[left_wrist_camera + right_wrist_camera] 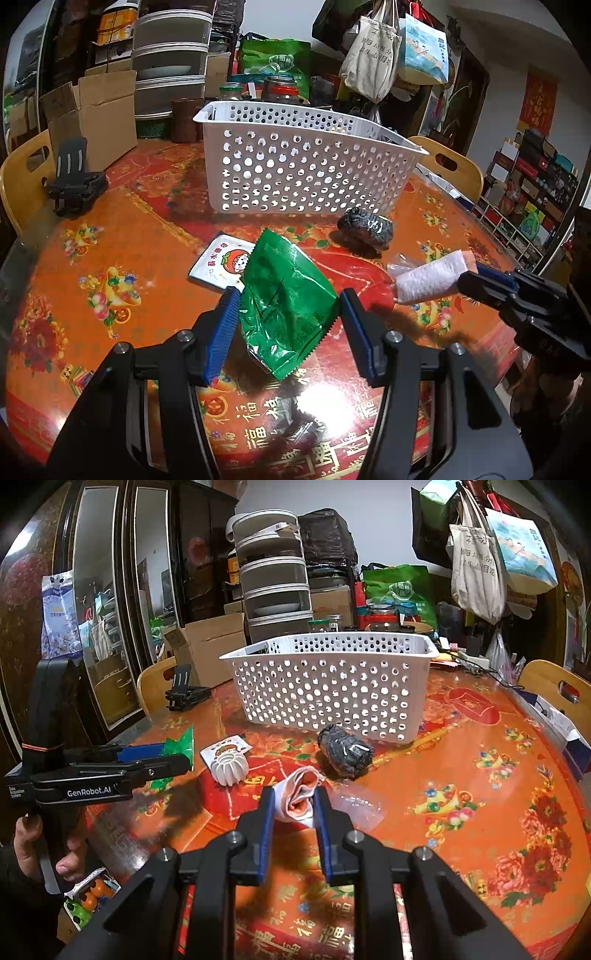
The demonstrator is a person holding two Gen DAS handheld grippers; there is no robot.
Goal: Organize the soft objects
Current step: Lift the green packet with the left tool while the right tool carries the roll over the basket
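Green foil packet (286,306) sits pinched between the blue pads of the left tool (286,308), lifted off the red-and-orange table (110,236) — a white sachet (218,267) lies flat just behind it. Right tool (294,799) is clamped on a rolled white-and-peach cloth (301,794). Toward the far edge stand a white perforated basket (332,686) and, just before it, a dark bundle (345,751).

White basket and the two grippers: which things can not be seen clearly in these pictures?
- White basket inside: both views, hidden by its own wall.
- Green packet grip: left view, the left gripper pads look apart from it; contact unclear.
- Rolled cloth lower end: right view, hidden between the right gripper fingers.
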